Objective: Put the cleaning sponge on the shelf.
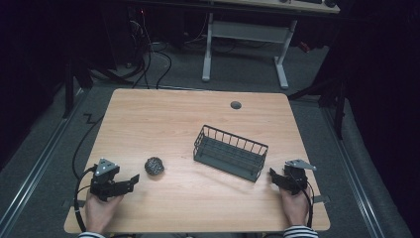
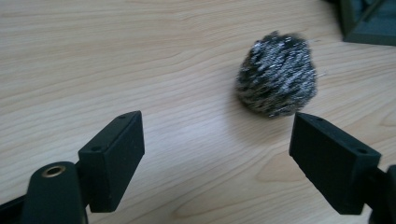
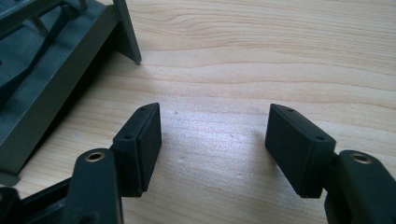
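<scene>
Just ahead of the open left hand-held gripper (image 2: 217, 154) lies the steel-wool ball (image 2: 276, 74).

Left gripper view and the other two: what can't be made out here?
- Scrubber ball: far side hidden by its own bulk, edges blurred, left gripper view.
- Wire basket: cut off by the left and top edges, right gripper view.
- Basket floor: too small and dark to check for contents, high view.
</scene>
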Demonstrator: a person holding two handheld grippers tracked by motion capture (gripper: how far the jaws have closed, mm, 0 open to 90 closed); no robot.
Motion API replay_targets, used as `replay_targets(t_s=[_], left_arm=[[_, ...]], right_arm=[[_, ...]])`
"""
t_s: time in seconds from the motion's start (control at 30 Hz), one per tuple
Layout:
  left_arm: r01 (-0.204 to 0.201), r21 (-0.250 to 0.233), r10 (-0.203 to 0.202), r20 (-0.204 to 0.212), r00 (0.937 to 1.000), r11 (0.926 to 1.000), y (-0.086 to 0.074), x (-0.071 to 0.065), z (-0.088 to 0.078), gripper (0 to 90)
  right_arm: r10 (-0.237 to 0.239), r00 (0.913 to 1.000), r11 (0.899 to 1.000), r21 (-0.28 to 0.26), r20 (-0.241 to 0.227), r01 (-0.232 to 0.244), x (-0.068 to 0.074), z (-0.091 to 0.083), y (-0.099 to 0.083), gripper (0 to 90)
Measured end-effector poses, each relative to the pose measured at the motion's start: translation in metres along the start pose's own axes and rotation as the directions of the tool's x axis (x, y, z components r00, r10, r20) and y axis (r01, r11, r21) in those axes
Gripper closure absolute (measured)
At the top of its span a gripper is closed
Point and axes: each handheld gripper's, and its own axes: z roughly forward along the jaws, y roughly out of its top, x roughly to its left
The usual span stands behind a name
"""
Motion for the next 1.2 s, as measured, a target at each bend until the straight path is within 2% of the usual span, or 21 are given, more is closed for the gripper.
replay_targets(t_s=[0.17, 0.37, 0.43, 0.57, 0.83, 1.1, 1.2], left_arm=[[-0.038, 0.020, 0.037, 0.031, 0.9988, 0.9991, 0.010, -0.014, 0.012, 15.8], [-0.092, 0.033, 0.091, 0.028, 0.9954, 0.9952, 0.024, -0.029, 0.028, 15.4], [-0.109, 0.041, 0.108, 0.029, 0.9938, 0.9932, 0.028, -0.031, 0.033, 15.4], [-0.117, 0.063, 0.114, 0.041, 0.9926, 0.9912, 0.033, -0.036, 0.045, 15.4], [-0.148, 0.109, 0.146, 0.023, 0.9890, 0.9830, 0.038, -0.042, 0.062, 15.9], [-0.177, 0.123, 0.177, 0.010, 0.9842, 0.9765, 0.037, -0.044, 0.071, 29.0], [-0.180, 0.122, 0.179, 0.011, 0.9837, 0.9762, 0.037, -0.045, 0.071, 35.2]], right_arm=[[0.000, 1.0000, 1.000, 0.000, 0.000, 0.000, 0.000, 0.000, 0.000, 36.3], [-0.001, 1.0000, 1.000, 0.000, -0.001, 0.001, 0.000, 0.000, 0.000, 36.3], [-0.001, 1.0000, 1.000, 0.000, -0.001, 0.001, 0.000, 0.000, 0.000, 36.3], [-0.001, 1.0000, 1.000, 0.000, -0.001, 0.001, 0.000, 0.000, 0.000, 36.3], [0.000, 1.0000, 1.000, 0.000, -0.001, 0.000, 0.000, 0.000, 0.000, 36.3], [0.000, 1.0000, 1.000, 0.000, -0.001, 0.000, 0.000, 0.000, 0.000, 36.2], [0.000, 1.0000, 1.000, 0.000, -0.001, 0.000, 0.000, 0.000, 0.000, 36.2]])
